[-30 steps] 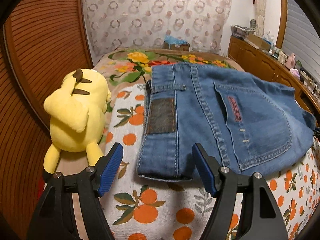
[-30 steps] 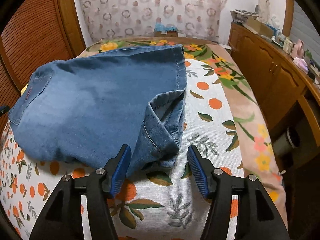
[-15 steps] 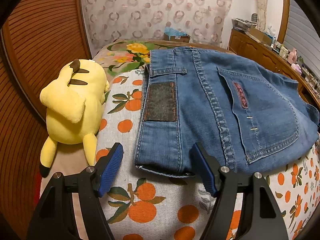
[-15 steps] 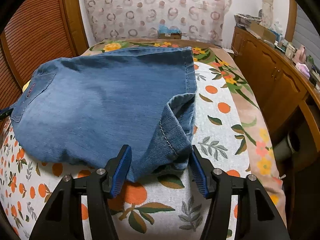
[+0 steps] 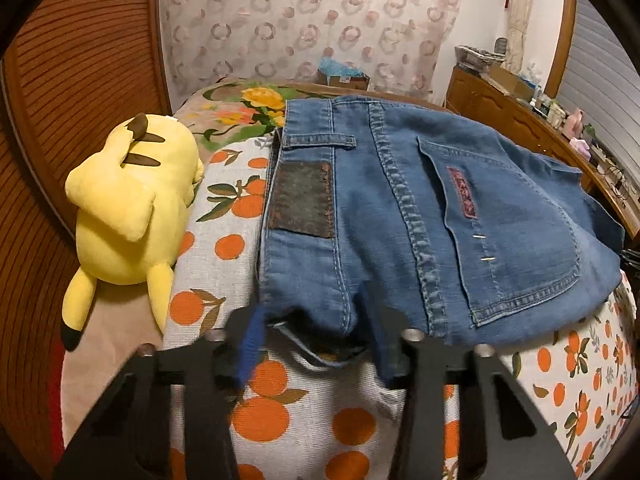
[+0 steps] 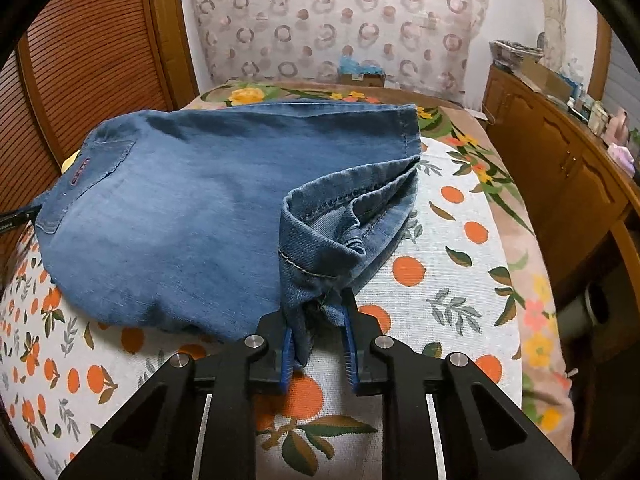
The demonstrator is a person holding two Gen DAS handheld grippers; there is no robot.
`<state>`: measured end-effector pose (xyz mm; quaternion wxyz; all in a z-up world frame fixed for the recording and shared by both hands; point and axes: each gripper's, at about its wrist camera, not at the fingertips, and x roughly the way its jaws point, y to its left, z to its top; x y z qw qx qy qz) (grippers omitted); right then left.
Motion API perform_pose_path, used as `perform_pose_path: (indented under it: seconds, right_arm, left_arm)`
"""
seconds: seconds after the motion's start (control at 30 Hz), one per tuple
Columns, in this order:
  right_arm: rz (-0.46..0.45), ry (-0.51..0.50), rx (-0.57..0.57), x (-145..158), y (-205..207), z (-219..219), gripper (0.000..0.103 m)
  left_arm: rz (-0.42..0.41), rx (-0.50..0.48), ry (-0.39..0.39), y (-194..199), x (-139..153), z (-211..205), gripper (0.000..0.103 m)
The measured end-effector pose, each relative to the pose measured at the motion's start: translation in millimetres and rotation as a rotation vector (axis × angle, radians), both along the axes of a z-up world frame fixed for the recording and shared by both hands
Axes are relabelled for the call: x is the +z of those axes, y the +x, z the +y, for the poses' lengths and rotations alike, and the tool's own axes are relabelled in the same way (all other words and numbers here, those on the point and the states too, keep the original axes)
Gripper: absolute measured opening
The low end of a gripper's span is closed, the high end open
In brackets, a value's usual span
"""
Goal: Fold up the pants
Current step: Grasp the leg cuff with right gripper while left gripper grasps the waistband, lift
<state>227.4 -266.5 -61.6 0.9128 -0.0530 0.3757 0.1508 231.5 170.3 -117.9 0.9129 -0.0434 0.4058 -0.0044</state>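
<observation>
Blue denim pants point(image 5: 400, 208) lie folded on the bed, back pocket and leather waist patch facing up. My left gripper point(image 5: 314, 320) straddles the near corner of the waistband; its jaws are blurred and closing, with the denim between them and a little room still at the sides. In the right wrist view the pants point(image 6: 180, 208) end in two stacked leg hems. My right gripper point(image 6: 316, 320) is closing on the bunched near hem, and the cloth fills the gap between its blue pads.
A yellow plush toy point(image 5: 128, 208) lies left of the pants against the ribbed wooden wall point(image 5: 80, 60). The bedspread point(image 6: 440, 280) has an orange-fruit print. A wooden dresser point(image 6: 560, 168) with clutter on top runs along the right side of the bed.
Both pairs of jaws have narrowed from wide open. The left now frames the waistband corner closely. The right has pinched the leg hem, which has bunched up between its pads.
</observation>
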Motion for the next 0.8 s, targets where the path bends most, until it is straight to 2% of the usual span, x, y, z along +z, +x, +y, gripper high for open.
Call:
perform_pose_path:
  seconds: [0.07, 0.13, 0.53, 0.67, 0.8]
  right_arm:
    - [0.000, 0.001, 0.007, 1, 1, -2, 0.017]
    - [-0.013, 0.004, 0.007, 3, 1, 0, 0.015]
    - [-0.176, 0.071, -0.024, 53, -30, -24, 0.011]
    - [-0.224, 0.071, -0.018, 67, -52, -28, 0.011]
    - [-0.256, 0.083, -0.007, 69, -83, -35, 0.011]
  left_arm:
    - [-0.007, 0.009, 0.022, -1, 3, -3, 0.020]
    - [-0.027, 0.021, 0.050, -4, 8, -8, 0.016]
    - [-0.212, 0.029, 0.066, -39, 78, -14, 0.013]
    - [-0.255, 0.041, 0.062, -60, 94, -10, 0.012]
    - [-0.273, 0.045, 0.061, -92, 99, -7, 0.012]
